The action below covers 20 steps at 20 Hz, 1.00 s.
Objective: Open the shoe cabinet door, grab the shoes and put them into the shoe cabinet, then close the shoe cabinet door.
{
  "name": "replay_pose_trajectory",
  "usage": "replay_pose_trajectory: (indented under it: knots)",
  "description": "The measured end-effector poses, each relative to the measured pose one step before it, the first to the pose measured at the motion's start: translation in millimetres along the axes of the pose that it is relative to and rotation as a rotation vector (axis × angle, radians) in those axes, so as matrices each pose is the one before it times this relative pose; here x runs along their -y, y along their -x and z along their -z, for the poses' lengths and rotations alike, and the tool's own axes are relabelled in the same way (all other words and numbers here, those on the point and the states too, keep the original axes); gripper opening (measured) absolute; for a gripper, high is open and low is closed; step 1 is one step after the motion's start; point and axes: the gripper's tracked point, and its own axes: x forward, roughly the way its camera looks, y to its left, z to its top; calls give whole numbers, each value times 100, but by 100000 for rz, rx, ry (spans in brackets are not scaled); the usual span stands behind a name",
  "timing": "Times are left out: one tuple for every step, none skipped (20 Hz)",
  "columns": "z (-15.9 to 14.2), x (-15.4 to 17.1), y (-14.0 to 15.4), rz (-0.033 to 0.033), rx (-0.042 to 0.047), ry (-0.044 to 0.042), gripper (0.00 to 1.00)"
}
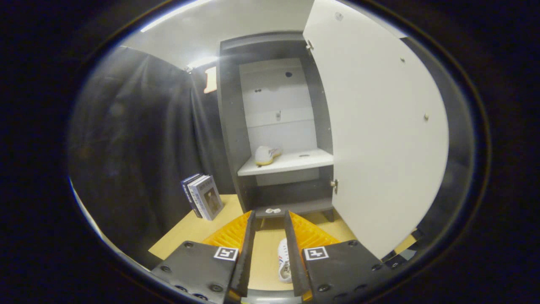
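So the shoe cabinet (236, 126) is the big thing here, standing dead ahead of the gripper with its door (379, 139) swung wide open off the cabinet's right side. The inside looks pale at the back, grey on the walls. There's a white shelf (295, 162) partway up the cabinet, and one white shoe with a yellowish sole (265, 155) is already sitting on the left part of that shelf, toe pointing out. Just left of the cabinet's foot, a few books (202, 196) stand upright on the wooden floor (190, 232). The second shoe (284, 261) — white too — is still on the floor in front of the cabinet, right up against the inner side of the right finger. The gripper (269, 219) is spread open with nothing clamped between the fingers, tips pointing at the cabinet's bottom ledge — something small and pale (273, 210) lies on that ledge, can't tell what.
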Motion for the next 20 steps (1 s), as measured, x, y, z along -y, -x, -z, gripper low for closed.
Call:
replay_pose_trajectory:
  knots:
    - [1280,-106,-186,463,-3772,-1058,41]
    - [1125,88,-19,679,-3616,-1258,46]
    - [1402,-20,53,359,-5191,-946,48]
    - [1458,68,122,1143,-5173,-786,50]
    - [1227,193,124,440,-4758,-160,52]
    - [871,190,-346,622,-3341,-67,54]
    - [780,89,-224,103,-2928,-200,56]
    - [844,129,-107,740,-2729,172,58]
    - [639,283,-167,1310,-2410,1595,59]
    - [753,474,-143,1179,-2915,1689,60]
    - [735,400,-94,1152,-3023,1909,60]
    - [472,416,134,1150,-2374,1172,60]
    - [364,294,118,782,-1899,96,59]
    - [361,-117,-324,469,-1631,-835,59]
    - [112,-158,51,74,-1269,-1401,59]
    - [128,-261,-215,-399,-836,-1047,59]
    - [137,-40,-218,-176,-489,-209,58]
    - [38,14,-192,358,-361,627,58]
    - [-28,-37,-171,-132,-234,454,58]
    - [131,37,-102,148,-527,519,57]
